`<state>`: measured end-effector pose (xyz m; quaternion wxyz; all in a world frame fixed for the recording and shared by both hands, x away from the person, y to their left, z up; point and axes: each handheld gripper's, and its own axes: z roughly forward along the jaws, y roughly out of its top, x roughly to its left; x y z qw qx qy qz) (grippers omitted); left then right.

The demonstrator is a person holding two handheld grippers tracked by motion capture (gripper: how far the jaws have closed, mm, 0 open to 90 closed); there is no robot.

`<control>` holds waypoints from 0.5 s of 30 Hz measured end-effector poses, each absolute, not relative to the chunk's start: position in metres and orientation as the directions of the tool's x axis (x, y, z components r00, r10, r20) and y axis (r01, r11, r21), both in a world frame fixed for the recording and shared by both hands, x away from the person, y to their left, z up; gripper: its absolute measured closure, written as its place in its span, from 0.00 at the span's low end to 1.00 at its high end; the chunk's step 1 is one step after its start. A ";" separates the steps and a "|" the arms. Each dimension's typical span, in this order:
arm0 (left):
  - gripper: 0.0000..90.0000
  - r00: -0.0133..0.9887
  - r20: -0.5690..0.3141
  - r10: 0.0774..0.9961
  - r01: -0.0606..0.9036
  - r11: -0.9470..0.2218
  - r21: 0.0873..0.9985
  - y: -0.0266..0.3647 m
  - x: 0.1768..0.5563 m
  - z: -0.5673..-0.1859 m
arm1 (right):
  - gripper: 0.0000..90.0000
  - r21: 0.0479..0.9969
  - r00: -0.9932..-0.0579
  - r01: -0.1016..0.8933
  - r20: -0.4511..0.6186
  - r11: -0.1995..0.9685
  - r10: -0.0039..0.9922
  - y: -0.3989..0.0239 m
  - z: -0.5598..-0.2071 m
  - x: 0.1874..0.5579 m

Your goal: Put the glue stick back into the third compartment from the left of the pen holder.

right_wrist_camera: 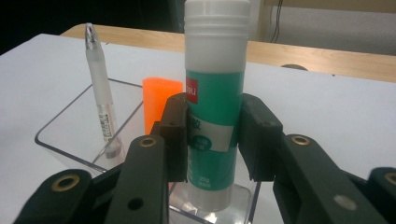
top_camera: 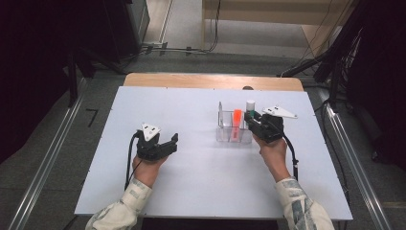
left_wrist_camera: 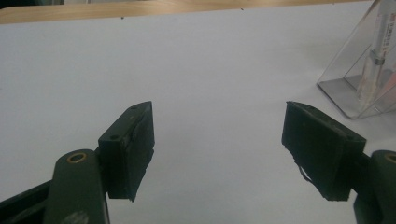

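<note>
A white-capped glue stick with a green label (right_wrist_camera: 215, 93) stands upright, its base inside a clear plastic holder (right_wrist_camera: 60, 140). My right gripper (right_wrist_camera: 215, 135) is shut on the stick's middle, a pad pressing on each side. From above, the glue stick (top_camera: 250, 104) rises at the right end of the holder (top_camera: 227, 135), in front of the right gripper (top_camera: 251, 116). An orange marker (top_camera: 237, 122) and a translucent pen (top_camera: 220, 112) stand in the same holder. My left gripper (top_camera: 172, 141) rests open over the bare white tabletop, well left of the holder, nothing between its fingers (left_wrist_camera: 133, 149).
The white tabletop (top_camera: 191, 182) has a wooden strip (top_camera: 210, 80) along its far edge. In the left gripper view the clear holder (left_wrist_camera: 350, 88) with the pen (left_wrist_camera: 378, 51) sits at the far right. Dark stands and cables surround the table.
</note>
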<state>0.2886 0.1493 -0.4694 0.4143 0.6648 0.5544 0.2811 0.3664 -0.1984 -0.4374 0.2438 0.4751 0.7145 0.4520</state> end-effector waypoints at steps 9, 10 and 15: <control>0.29 0.229 -0.080 0.970 0.505 -0.048 0.862 0.149 0.289 -0.470 | 0.71 0.865 -0.422 0.479 0.078 0.149 0.903 -0.201 -0.446 0.366; 0.29 0.230 -0.080 0.970 0.506 -0.049 0.861 0.149 0.289 -0.470 | 0.71 0.862 -0.423 0.482 0.075 0.154 0.903 -0.201 -0.447 0.366; 0.28 0.227 -0.082 0.970 0.505 -0.046 0.862 0.149 0.288 -0.470 | 0.71 0.860 -0.426 0.485 0.074 0.158 0.902 -0.201 -0.449 0.365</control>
